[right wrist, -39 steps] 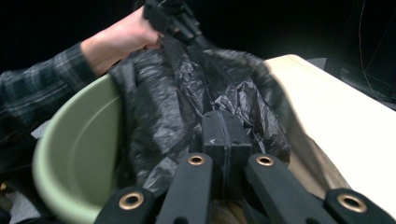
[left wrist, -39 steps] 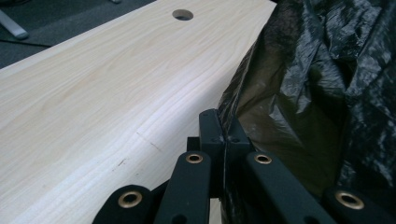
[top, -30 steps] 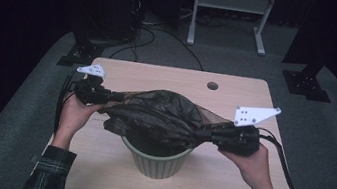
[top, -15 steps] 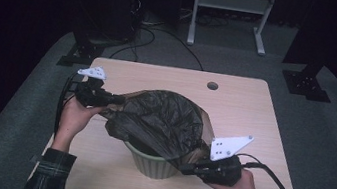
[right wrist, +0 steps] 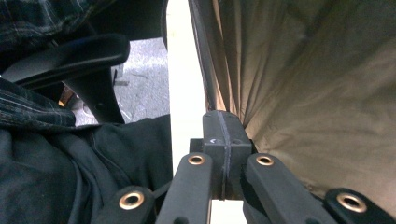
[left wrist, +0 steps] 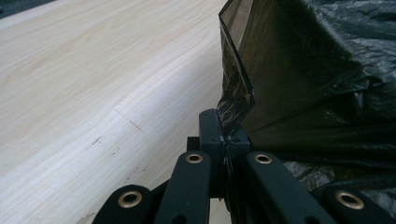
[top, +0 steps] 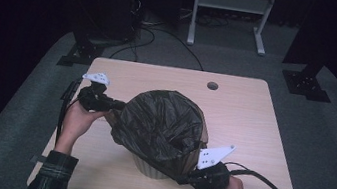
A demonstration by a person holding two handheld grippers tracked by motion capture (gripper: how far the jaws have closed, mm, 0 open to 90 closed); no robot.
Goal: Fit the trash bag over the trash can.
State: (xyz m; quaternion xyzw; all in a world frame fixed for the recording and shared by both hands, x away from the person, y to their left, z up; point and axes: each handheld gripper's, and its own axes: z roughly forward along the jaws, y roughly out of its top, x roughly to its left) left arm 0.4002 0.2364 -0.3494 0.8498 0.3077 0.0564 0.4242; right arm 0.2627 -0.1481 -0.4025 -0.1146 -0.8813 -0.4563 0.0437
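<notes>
A dark plastic bin bag (top: 162,124) is draped over a pale ribbed waste bin (top: 150,167) that stands on the wooden table (top: 248,121). My left gripper (top: 113,104) sits at the bag's left side, shut on the bag's edge (left wrist: 236,100). Low at the bin's front right, my right gripper (top: 183,180) is shut on the bag's stretched film (right wrist: 299,93). In both gripper views the jaws are pressed together with the film pinched between them.
The table has a round cable hole (top: 212,86) near its far edge. Beyond it are a white metal frame (top: 229,12), black stands and cables on grey carpet. The right gripper view takes in a dark chair (right wrist: 88,60) and the person's clothing beside the table edge.
My right gripper has dropped from the bag's right side down to the bin's front right, pulling the film over the rim. The bag now domes over the bin. The left gripper hardly moved.
</notes>
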